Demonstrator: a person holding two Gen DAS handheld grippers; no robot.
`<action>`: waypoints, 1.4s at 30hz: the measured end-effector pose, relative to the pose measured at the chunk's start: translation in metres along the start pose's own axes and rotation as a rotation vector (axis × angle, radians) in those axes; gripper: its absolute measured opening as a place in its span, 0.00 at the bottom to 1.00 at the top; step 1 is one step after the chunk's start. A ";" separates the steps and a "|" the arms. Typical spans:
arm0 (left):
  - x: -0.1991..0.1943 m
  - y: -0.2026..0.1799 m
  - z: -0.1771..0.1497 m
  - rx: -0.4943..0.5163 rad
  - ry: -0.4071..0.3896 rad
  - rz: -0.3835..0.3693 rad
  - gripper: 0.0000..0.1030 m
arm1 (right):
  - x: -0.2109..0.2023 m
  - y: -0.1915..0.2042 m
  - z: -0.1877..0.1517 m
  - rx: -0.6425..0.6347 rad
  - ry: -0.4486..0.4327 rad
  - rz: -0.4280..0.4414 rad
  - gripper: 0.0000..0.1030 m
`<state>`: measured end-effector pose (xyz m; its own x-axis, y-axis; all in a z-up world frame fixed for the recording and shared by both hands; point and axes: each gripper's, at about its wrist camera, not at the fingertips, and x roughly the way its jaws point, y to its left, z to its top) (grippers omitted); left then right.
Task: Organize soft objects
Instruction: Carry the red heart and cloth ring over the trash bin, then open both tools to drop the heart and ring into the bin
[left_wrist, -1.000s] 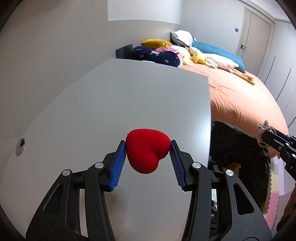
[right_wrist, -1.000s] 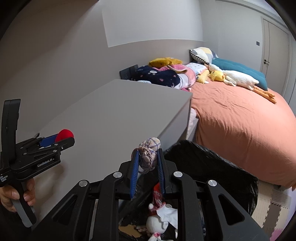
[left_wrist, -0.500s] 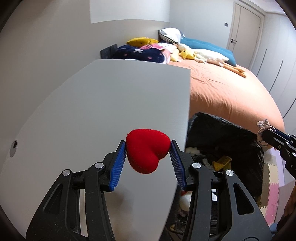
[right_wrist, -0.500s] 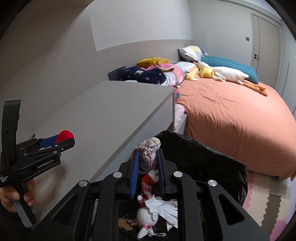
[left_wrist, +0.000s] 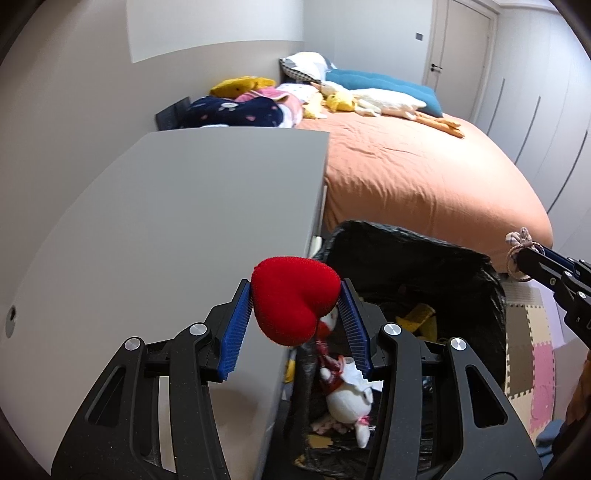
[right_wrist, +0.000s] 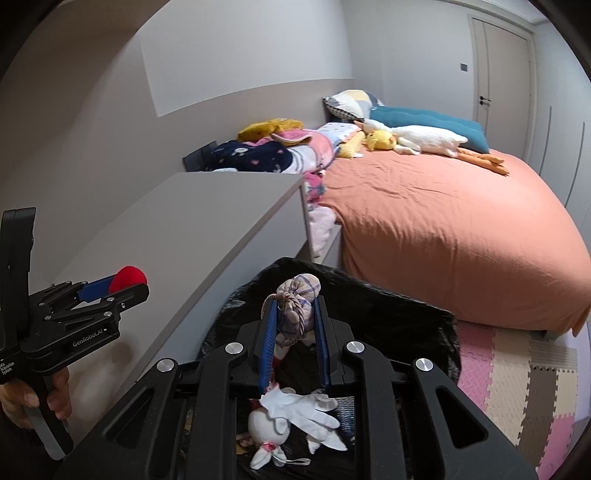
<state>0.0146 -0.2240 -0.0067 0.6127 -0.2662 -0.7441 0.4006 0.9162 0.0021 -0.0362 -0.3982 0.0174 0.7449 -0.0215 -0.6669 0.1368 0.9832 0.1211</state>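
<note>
Left wrist view: my left gripper (left_wrist: 295, 314) pinches the red heart (left_wrist: 293, 299) at the counter (left_wrist: 177, 206) edge beside the black bag (left_wrist: 424, 266). My right gripper (right_wrist: 294, 332) clamps a tied cloth bundle (right_wrist: 297, 299) above the bag's mouth, positioned, I judge, for dropping.

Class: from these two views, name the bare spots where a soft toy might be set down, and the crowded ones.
Free: the grey tabletop, bordered by the wall and the bed; the orange bedspread below the pillows. Crowded: the black bag holding a white glove and toys, and the bed's head, piled with the goose plush.
</note>
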 end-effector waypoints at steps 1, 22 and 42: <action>0.001 -0.003 0.000 0.006 0.000 -0.005 0.46 | 0.000 -0.002 0.000 0.003 0.000 -0.004 0.20; 0.010 -0.059 0.005 0.089 0.013 -0.101 0.46 | -0.019 -0.056 -0.010 0.112 -0.026 -0.151 0.20; 0.008 -0.085 -0.010 0.226 0.025 -0.130 0.94 | -0.025 -0.073 -0.010 0.197 -0.061 -0.192 0.73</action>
<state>-0.0219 -0.3011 -0.0193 0.5302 -0.3671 -0.7643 0.6188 0.7838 0.0528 -0.0720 -0.4680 0.0178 0.7300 -0.2207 -0.6468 0.3992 0.9059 0.1414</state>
